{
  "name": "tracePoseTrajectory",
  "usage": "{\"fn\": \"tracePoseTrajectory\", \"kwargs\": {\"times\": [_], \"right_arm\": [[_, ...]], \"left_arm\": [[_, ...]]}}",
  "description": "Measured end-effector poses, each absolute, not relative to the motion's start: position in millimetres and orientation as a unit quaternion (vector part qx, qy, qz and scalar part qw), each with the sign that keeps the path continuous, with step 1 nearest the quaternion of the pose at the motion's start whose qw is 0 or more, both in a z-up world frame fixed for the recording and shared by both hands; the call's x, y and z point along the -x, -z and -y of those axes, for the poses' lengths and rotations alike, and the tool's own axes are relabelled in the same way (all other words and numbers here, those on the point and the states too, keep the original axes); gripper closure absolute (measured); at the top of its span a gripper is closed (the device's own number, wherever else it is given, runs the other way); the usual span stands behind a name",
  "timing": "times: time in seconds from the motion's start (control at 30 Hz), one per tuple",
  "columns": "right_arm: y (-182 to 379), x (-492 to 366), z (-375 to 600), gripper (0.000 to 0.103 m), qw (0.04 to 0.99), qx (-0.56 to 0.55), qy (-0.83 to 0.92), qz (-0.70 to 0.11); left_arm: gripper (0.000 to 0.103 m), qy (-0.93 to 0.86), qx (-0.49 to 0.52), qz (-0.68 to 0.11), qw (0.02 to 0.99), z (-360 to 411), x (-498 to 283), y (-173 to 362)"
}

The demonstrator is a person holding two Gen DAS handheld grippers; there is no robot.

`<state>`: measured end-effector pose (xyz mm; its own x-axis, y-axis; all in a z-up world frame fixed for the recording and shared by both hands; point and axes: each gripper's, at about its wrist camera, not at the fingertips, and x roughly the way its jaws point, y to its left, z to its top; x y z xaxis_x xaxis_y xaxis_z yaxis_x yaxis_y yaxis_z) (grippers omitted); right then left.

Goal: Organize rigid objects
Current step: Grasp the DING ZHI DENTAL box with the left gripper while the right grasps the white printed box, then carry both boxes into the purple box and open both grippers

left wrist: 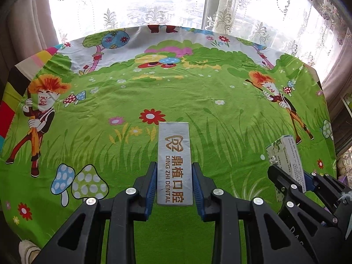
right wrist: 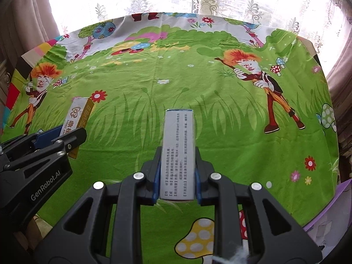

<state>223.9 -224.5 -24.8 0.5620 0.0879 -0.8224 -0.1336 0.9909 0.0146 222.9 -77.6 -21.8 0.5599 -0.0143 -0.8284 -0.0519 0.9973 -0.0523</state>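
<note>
Pinching lengthwise — left tongs (left wrist: 175, 173) on dental box (left wrist: 174, 154), right tongs (right wrist: 177, 165) on medicine box (right wrist: 178, 151), both pointing forward.

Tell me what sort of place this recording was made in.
Probably a home, at a table by a window: lace curtains with heavier drapes hang behind, and a cartoon-print cloth that looks like a child's bedsheet covers the table.

Bright daylight through the blown-out window (left wrist: 154, 2) behind lace curtains (right wrist: 253, 6), strong fisheye curvature, dark vignetted corners.
</note>
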Motion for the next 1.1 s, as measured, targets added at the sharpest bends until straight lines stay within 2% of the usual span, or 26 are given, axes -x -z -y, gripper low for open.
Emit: {"fn": "tracePoseTrajectory", "kwargs": {"times": [0.7,1.1], "right_arm": [[-28,-103,321,0.075,0.904,-0.041,-0.007,-0.426],[-33,-37,392,0.075,0.901,-0.063,0.04,-0.428]], "left_arm": [[0.072,0.111,-0.021,-0.445,0.889,178,-128,-23],[0.072,0.216,-0.024,-0.45,0.866,247,-72,-37]]}}
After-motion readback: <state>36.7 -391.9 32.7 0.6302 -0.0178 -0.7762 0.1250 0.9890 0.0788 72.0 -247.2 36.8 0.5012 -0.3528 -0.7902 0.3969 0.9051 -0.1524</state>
